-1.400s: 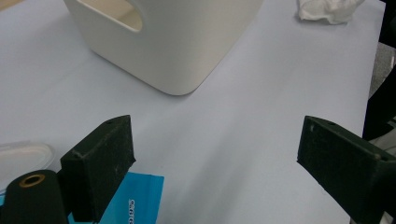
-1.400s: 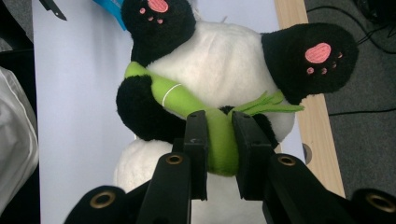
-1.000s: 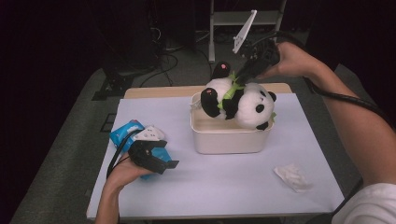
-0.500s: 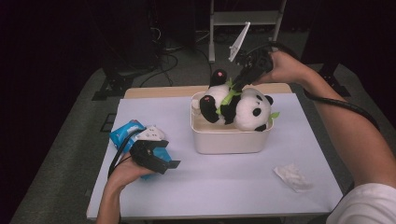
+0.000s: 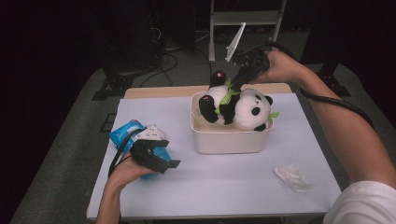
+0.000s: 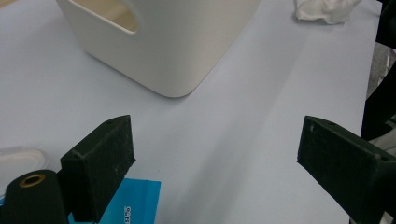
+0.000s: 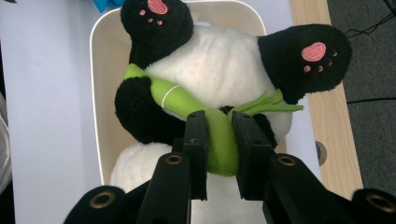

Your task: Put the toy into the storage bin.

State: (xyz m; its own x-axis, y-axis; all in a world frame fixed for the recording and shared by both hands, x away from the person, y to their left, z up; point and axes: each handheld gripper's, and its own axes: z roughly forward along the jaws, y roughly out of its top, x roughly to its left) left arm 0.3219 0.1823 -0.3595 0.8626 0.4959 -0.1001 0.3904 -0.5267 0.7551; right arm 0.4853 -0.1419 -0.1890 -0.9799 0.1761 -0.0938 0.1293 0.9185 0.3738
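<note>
A plush panda (image 5: 238, 106) (image 7: 219, 70) lies on its back across a cream bin (image 5: 229, 135) (image 7: 100, 93), its black paws up. My right gripper (image 5: 236, 85) (image 7: 219, 126) is shut on the green bamboo stalk (image 7: 205, 119) that the panda hugs. My left gripper (image 5: 163, 161) (image 6: 215, 158) rests low at the table's left, open, with nothing between its fingers (image 6: 100, 165). It lies over a blue packet (image 5: 126, 135) (image 6: 135, 203).
A crumpled white tissue (image 5: 292, 177) (image 6: 327, 9) lies at the front right of the pale table (image 5: 224, 186). A wooden strip (image 5: 159, 91) (image 7: 327, 121) edges the far side. A metal stand (image 5: 243, 23) rises behind the table.
My right gripper has come down with the panda, which now lies lower in the bin with its head further right. The left gripper has stayed where it was.
</note>
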